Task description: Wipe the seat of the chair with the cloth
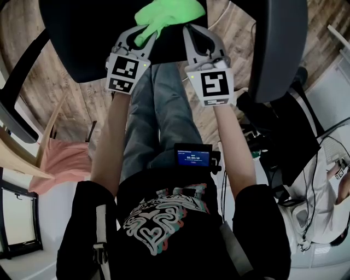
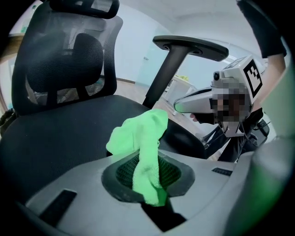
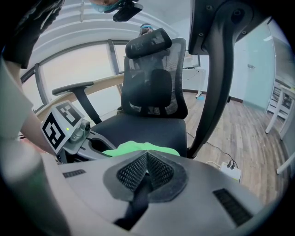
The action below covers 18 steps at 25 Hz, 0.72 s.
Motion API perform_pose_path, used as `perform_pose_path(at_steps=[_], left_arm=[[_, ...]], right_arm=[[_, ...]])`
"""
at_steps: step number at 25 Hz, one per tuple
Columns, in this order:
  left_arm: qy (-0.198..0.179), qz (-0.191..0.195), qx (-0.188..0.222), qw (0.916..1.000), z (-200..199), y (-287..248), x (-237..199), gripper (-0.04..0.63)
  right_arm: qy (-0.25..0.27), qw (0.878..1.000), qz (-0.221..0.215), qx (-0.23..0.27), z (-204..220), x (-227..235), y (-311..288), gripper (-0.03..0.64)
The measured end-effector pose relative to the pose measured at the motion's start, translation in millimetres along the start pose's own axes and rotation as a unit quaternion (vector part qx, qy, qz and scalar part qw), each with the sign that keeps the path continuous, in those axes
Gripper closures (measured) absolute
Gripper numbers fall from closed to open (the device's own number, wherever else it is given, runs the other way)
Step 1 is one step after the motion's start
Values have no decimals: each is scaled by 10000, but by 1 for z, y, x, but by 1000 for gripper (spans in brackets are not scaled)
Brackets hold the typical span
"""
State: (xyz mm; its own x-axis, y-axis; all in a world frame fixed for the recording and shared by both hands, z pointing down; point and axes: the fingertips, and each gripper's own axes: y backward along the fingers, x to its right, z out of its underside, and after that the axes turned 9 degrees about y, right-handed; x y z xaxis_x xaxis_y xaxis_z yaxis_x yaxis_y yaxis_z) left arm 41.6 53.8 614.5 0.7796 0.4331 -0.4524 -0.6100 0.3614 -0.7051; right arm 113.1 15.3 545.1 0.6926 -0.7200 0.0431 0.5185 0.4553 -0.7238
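A bright green cloth (image 1: pixel 164 15) is bunched over the front of the black chair seat (image 1: pixel 87 38). My left gripper (image 1: pixel 143 39) is shut on the green cloth (image 2: pixel 145 152), which runs up between its jaws and flops forward above the black seat (image 2: pixel 55 143). My right gripper (image 1: pixel 191 34) is shut with nothing in it, just right of the cloth at the seat's front edge. From the right gripper view the cloth (image 3: pixel 140 148) lies on the seat (image 3: pixel 143 126) just beyond the closed jaws (image 3: pixel 146 171), with the left gripper (image 3: pixel 69 131) to its left.
The chair's right armrest (image 1: pixel 284 44) rises close beside my right gripper, and the left armrest (image 1: pixel 16 104) curves off to the left. The mesh backrest (image 2: pixel 64 64) stands behind the seat. A power strip (image 3: pixel 229 171) and cables lie on the wooden floor.
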Motion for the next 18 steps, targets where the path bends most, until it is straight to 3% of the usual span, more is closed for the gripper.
perform_pose_path(at_steps=[8, 18], left_arm=[[-174, 285, -62, 9994, -2, -6, 20, 526], [-250, 368, -76, 9990, -1, -9, 28, 526]], right_arm=[[-30, 9999, -22, -96, 1, -1, 1, 615], [-29, 10000, 14, -31, 3, -1, 2, 615]])
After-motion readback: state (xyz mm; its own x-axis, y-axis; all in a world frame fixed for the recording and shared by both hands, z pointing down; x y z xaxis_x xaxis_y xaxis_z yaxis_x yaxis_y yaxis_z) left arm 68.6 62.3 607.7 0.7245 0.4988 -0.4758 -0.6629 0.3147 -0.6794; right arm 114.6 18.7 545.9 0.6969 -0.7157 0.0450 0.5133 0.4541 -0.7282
